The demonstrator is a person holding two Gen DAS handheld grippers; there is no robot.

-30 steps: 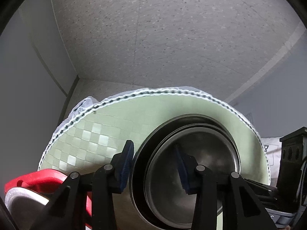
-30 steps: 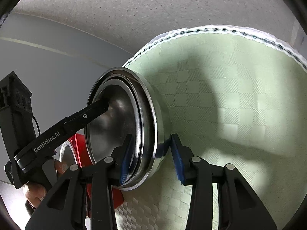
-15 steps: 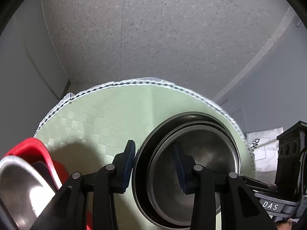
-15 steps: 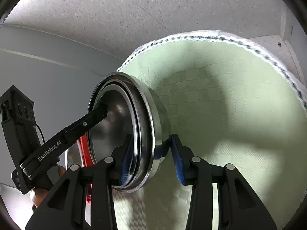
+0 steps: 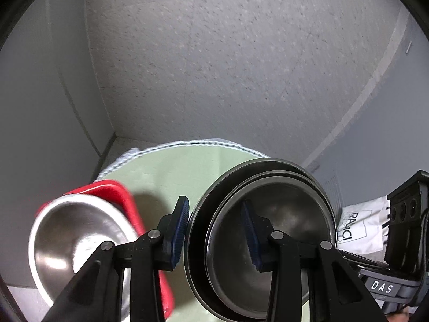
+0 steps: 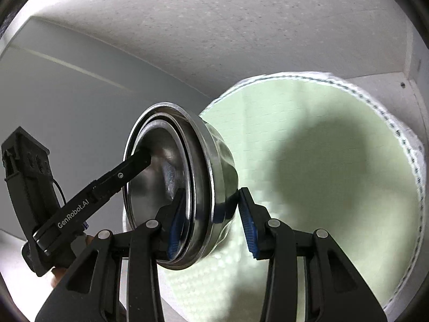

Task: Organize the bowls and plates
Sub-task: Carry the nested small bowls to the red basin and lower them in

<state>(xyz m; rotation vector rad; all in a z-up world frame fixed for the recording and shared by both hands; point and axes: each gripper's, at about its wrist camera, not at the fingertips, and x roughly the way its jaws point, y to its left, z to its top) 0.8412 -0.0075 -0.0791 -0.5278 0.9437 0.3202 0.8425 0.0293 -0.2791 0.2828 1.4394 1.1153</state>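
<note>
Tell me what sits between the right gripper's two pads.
The rims of the nested steel bowls: in the right wrist view, the right gripper has one pad inside the inner bowl, the other outside the outer wall.

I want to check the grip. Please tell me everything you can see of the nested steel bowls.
The steel bowls are shiny metal with a rolled rim, a smaller one nested inside a larger. They are tilted on edge, opening sideways. Both grippers clamp the rims from opposite sides: the right gripper with one pad inside and one on the outer wall, the left gripper likewise. They hang above the green mat; no contact with it shows.
</note>
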